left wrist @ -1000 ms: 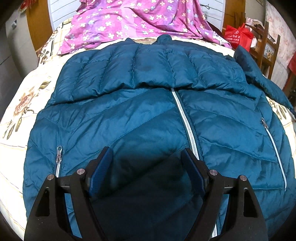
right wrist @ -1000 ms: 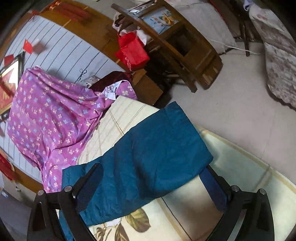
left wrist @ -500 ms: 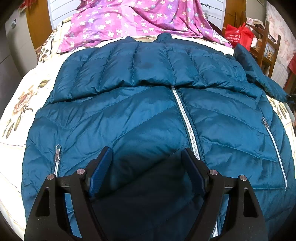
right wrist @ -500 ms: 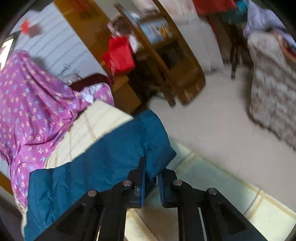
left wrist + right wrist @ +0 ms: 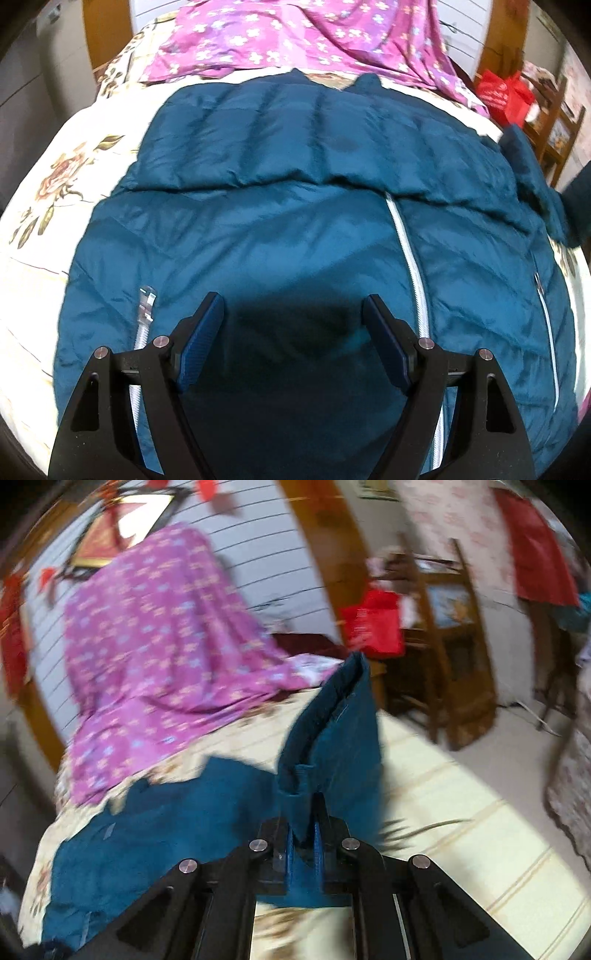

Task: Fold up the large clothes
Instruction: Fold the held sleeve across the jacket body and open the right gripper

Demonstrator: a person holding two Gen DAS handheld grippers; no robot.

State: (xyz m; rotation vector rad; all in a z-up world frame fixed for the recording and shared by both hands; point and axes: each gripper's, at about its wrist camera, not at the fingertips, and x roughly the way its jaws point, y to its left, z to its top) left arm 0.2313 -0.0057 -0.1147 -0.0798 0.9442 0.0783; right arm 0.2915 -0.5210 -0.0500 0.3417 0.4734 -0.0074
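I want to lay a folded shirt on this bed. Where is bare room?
Bare floral sheet lies left of the teal jacket, and a strip beyond its sleeve by the bed's edge. The purple cloth crowds the head.

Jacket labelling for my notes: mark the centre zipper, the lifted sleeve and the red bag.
centre zipper (image 5: 413, 269), left wrist view, mid-length of the white teeth.
lifted sleeve (image 5: 334, 734), right wrist view, blue panel above the jaws.
red bag (image 5: 376, 626), right wrist view, its front.

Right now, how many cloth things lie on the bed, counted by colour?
Teal: 1, the teal quilted down jacket
Purple: 1, the purple flowered cloth
Cream: 1, the cream flowered bedsheet under both
Total: 3
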